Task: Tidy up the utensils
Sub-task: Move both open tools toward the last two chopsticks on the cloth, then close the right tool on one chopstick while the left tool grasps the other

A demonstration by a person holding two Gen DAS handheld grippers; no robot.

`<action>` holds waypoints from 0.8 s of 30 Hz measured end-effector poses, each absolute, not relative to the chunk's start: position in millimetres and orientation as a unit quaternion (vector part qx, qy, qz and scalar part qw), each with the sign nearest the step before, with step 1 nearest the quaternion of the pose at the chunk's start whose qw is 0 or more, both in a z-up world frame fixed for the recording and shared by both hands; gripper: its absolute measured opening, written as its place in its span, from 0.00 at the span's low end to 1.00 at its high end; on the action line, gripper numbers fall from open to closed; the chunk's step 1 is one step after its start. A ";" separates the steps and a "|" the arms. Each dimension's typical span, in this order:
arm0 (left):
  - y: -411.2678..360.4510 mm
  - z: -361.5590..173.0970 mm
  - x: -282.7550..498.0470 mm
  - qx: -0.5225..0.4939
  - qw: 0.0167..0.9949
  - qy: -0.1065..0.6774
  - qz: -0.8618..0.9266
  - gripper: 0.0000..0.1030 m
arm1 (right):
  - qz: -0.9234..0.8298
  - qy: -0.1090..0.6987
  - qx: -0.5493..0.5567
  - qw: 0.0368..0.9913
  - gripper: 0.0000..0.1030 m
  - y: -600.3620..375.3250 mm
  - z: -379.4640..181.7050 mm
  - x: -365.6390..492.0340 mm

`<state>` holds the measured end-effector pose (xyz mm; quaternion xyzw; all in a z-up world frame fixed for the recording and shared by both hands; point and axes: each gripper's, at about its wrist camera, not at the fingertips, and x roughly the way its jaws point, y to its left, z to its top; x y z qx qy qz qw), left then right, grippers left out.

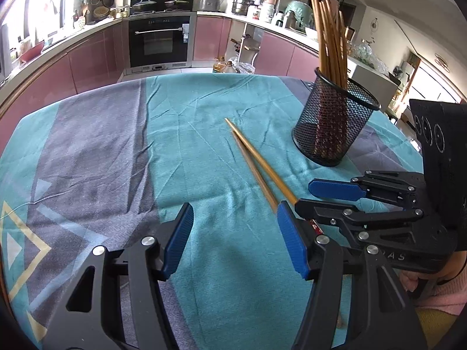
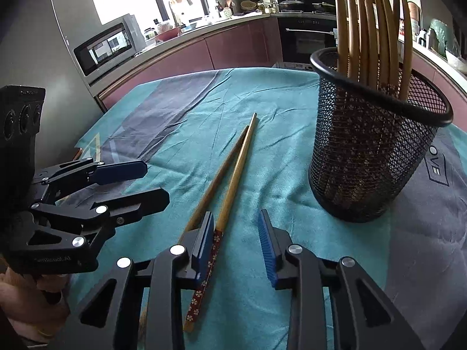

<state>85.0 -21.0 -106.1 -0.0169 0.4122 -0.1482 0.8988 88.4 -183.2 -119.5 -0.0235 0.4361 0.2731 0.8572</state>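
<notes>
**A:** What is the right gripper (image 2: 236, 245) doing?

**B:** Its black jaws with blue pads are standing partly apart over the near end of one of the two long wooden chopsticks (image 2: 233, 175). That stick, the one with the red flower-patterned handle, is lying between the pads right beside the left one; whether it is touching that pad I cannot tell. The right pad is standing clear of it, so nothing is being squeezed.

**A:** And the left gripper (image 1: 233, 239)?

**B:** It is hovering wider open, with only cloth between its pads. It is sitting just left of the right gripper, and the pair's near ends are running past its right pad.

**A:** Which way are the chopsticks pointing?

**B:** They are lying flat on the teal and grey patterned tablecloth (image 2: 181, 110), side by side, almost parallel. Their long axis is running from the grippers away toward the far side of the table, leaning slightly right in the right wrist view. Thin tips far, patterned handles near.

**A:** What is sitting beyond them?

**B:** A round black wire-mesh holder (image 2: 376, 151) is standing upright to the right of the pair, apart from it, holding a bundle of matching wooden chopsticks (image 2: 370, 29) on end.
</notes>
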 end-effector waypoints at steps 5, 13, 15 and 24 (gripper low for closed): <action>-34.4 -110.2 89.5 0.002 0.893 0.421 -0.158 0.57 | 0.270 0.439 -0.016 0.857 0.25 -189.3 -119.1 89.9; -50.0 -118.5 93.0 0.026 0.887 0.432 -0.163 0.48 | 0.275 0.446 -0.012 0.852 0.24 -196.4 -117.8 95.4; -52.2 -120.2 94.5 0.028 0.886 0.434 -0.163 0.46 | 0.277 0.446 -0.017 0.851 0.25 -194.1 -117.7 96.8; -47.8 -119.8 96.6 0.016 0.885 0.437 -0.162 0.33 | 0.279 0.442 -0.034 0.852 0.25 -181.9 -118.3 106.8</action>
